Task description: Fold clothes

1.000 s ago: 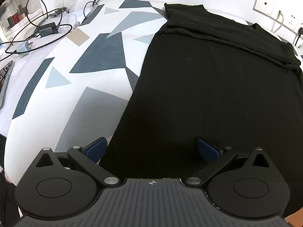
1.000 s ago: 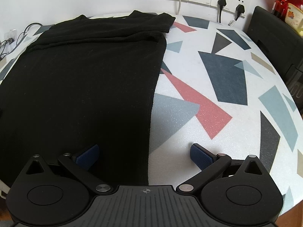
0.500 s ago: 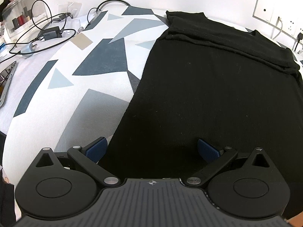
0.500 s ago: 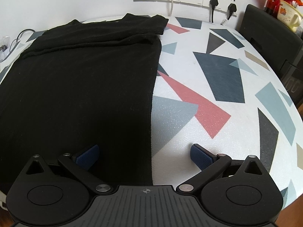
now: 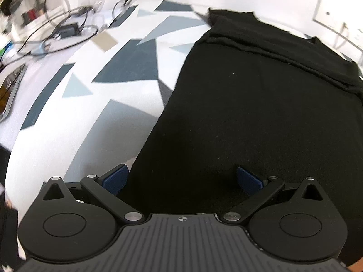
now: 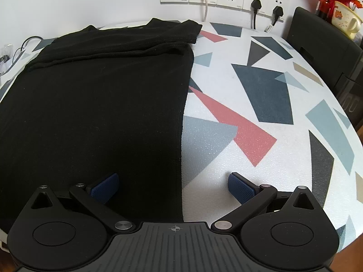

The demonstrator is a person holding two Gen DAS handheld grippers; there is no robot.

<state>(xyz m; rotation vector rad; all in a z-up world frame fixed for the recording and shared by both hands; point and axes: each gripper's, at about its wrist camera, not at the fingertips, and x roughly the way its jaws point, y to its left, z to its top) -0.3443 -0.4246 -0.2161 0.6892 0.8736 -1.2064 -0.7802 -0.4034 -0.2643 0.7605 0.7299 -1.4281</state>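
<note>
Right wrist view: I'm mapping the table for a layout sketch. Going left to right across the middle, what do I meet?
black garment → red triangle on the patterned tablecloth → dark blue patch → black box at the table's right edge.

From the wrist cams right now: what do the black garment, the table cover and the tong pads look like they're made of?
Black garment: looks like a matte, fine knit; faint ribbing, soft rolled folds at the far end.
Table cover: probably foam or embossed plastic sheet; pebbled white surface with printed shapes.
Pads: blue, likely rubber; fine grid texture. Both pairs of tongs stand open.
</note>
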